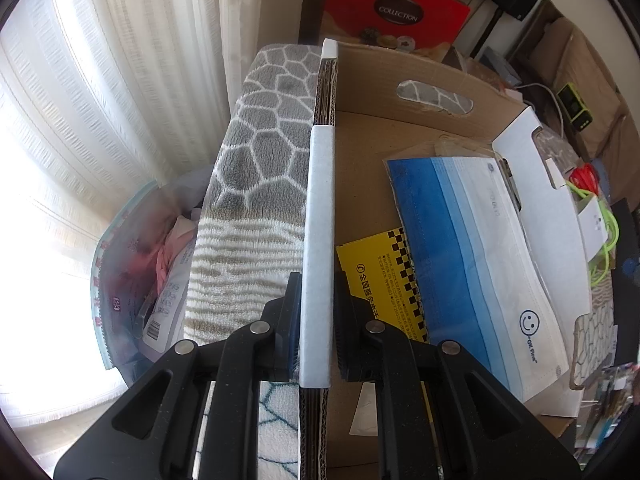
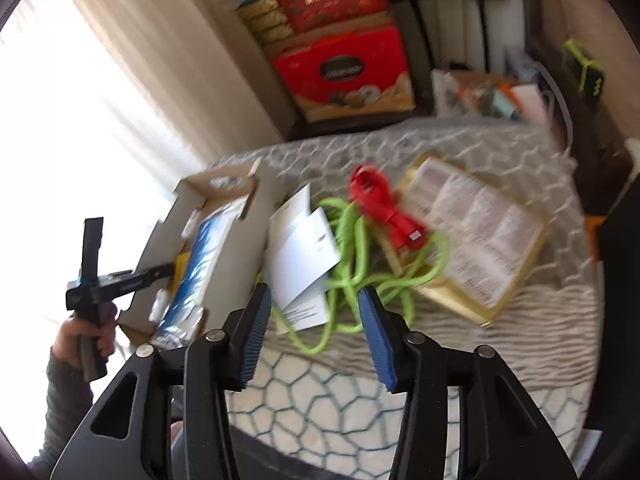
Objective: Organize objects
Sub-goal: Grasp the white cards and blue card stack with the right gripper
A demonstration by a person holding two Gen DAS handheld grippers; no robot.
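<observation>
Item: shallow brown cardboard box (image 1: 400, 152), white-edged wall clamped by left hand-held gripper (image 1: 316, 320); hold it steady. Right hand-held gripper (image 2: 314, 316), jaws apart and empty, above tangled lime-green cord (image 2: 352, 240) on patterned blanket (image 2: 320, 400); grasp a bunched section, not one strand.

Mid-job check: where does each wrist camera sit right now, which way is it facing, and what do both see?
Left wrist: on the left gripper, looking steeply down along fingers clamped on the white-edged cardboard box wall; inside lies a blue-and-white face mask pack.
Right wrist: on the right gripper, jaws apart and empty, angled down over the grey patterned blanket toward a lime green cord; the person's left hand shows.
Shared: box, mask pack, blanket, green cord, red gift box.
</observation>
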